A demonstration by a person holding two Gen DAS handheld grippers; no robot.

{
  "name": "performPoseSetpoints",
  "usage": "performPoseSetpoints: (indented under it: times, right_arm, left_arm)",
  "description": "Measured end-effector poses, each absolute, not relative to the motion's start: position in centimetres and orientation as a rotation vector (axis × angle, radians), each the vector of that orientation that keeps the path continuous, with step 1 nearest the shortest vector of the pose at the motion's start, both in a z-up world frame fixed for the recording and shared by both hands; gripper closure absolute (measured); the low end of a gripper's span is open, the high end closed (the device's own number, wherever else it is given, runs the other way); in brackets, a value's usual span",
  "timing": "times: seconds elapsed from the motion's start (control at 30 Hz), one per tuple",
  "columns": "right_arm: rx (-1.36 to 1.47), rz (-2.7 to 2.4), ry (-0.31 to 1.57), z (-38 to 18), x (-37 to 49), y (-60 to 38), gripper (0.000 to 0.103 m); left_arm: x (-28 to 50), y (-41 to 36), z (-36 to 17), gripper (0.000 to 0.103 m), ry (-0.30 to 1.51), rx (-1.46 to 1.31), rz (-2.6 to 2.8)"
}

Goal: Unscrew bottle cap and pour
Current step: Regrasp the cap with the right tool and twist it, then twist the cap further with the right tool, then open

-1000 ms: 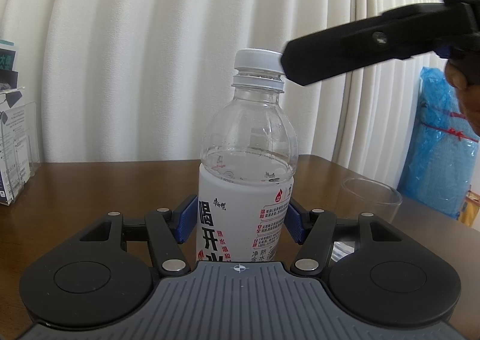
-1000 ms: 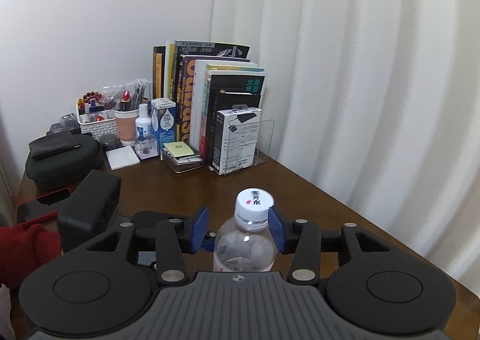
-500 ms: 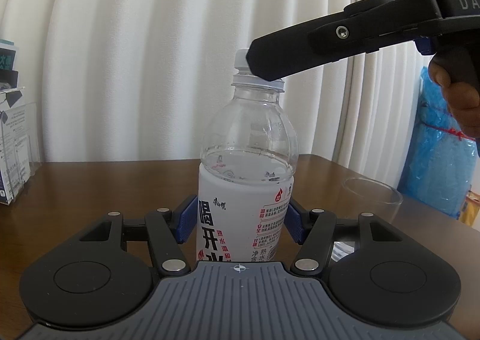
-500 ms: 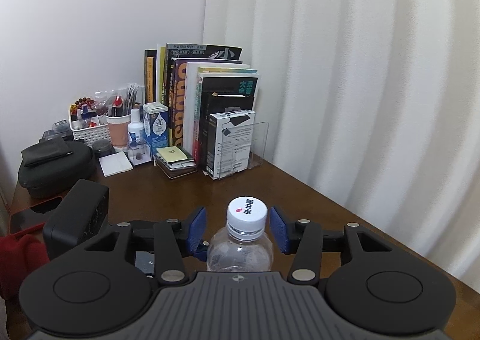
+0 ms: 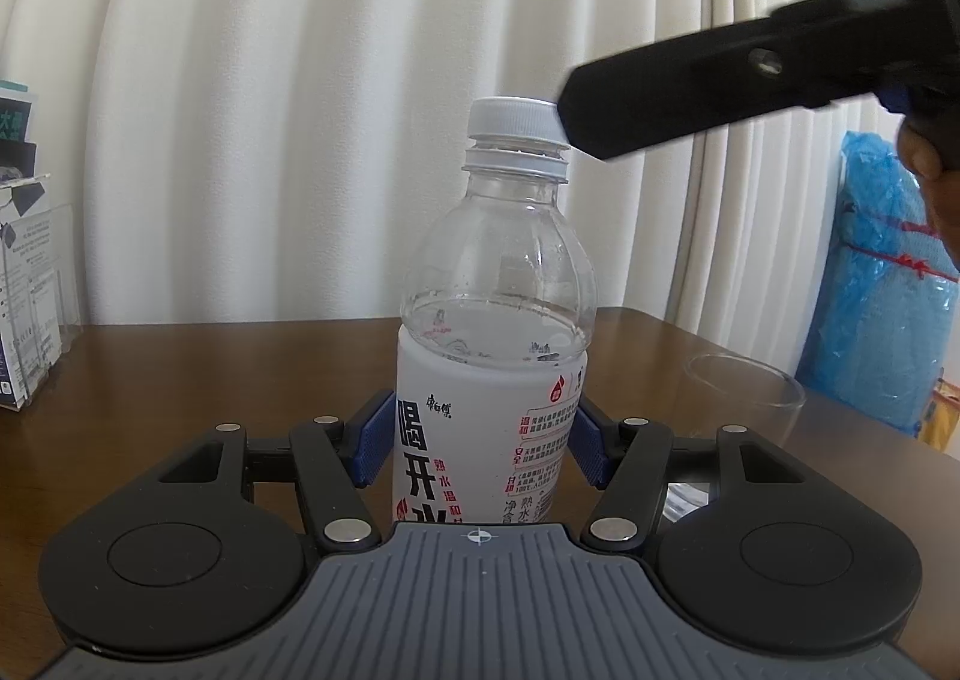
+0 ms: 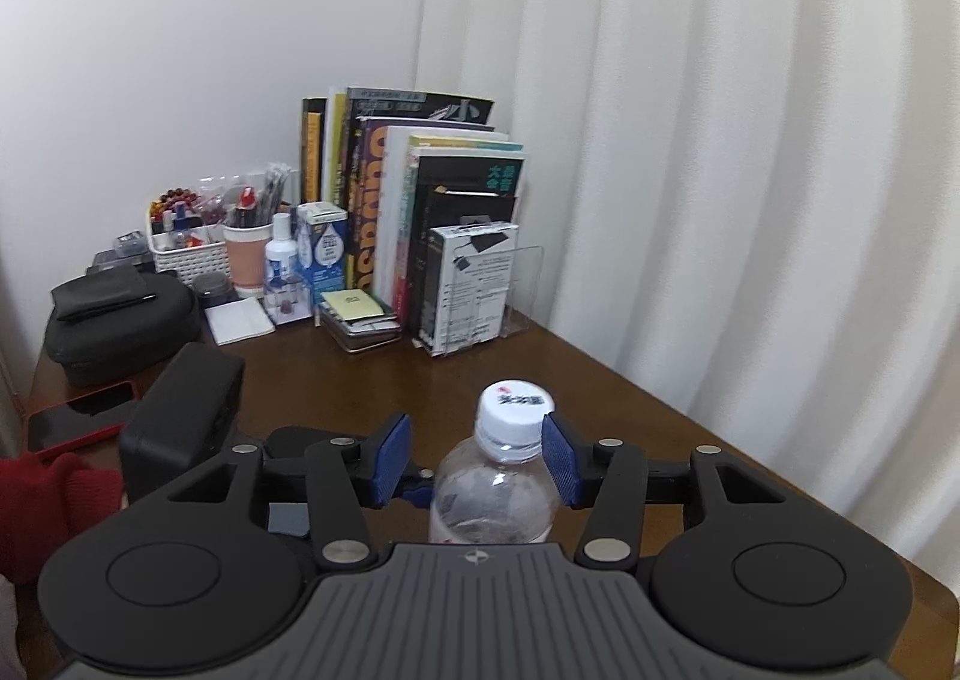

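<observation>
With the left gripper (image 5: 480, 440) clamped on the bottle (image 5: 489, 356) near the table's (image 6: 372, 380) front edge, the right gripper (image 6: 477, 461) has just been opening, its pads flanking the cap (image 6: 515, 410) without clamping, apparently re-gripping between unscrewing turns.

Clear glossy plastic bottle (image 5: 498, 284); polished wood table (image 5: 198, 374).

Brown wooden table (image 6: 630, 380) bears the bottle (image 5: 489, 380), a glass (image 5: 744, 398) (empty), and books (image 6: 414, 212).
</observation>
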State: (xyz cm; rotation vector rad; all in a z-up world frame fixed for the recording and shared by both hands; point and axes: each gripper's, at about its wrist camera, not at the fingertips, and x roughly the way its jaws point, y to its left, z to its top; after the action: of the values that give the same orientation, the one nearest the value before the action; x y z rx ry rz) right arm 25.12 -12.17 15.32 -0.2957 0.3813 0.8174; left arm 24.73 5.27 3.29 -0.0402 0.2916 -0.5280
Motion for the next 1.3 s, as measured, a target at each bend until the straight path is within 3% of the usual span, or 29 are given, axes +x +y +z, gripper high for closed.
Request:
performPoseSetpoints:
  times: [0.97,1.07,1.13,1.3]
  right_arm:
    - [-0.218,0.776,0.367,15.2,26.2,-11.9,0.048]
    - [-0.189,0.757,0.353,15.0,26.2,-11.9,0.050]
    - [-0.188,0.734,0.347,14.7,26.1,-11.7,0.060]
    - [-0.161,0.722,0.339,14.1,26.2,-11.4,0.061]
  left_arm:
    - [24.8,5.6,3.1,0.043,0.295,-0.042,-0.529]
    - [24.9,5.6,3.0,0.043,0.295,-0.042,-0.530]
    - [25.0,5.7,3.0,0.043,0.295,-0.043,-0.530]
    - [25.1,5.9,3.0,0.043,0.295,-0.041,-0.530]
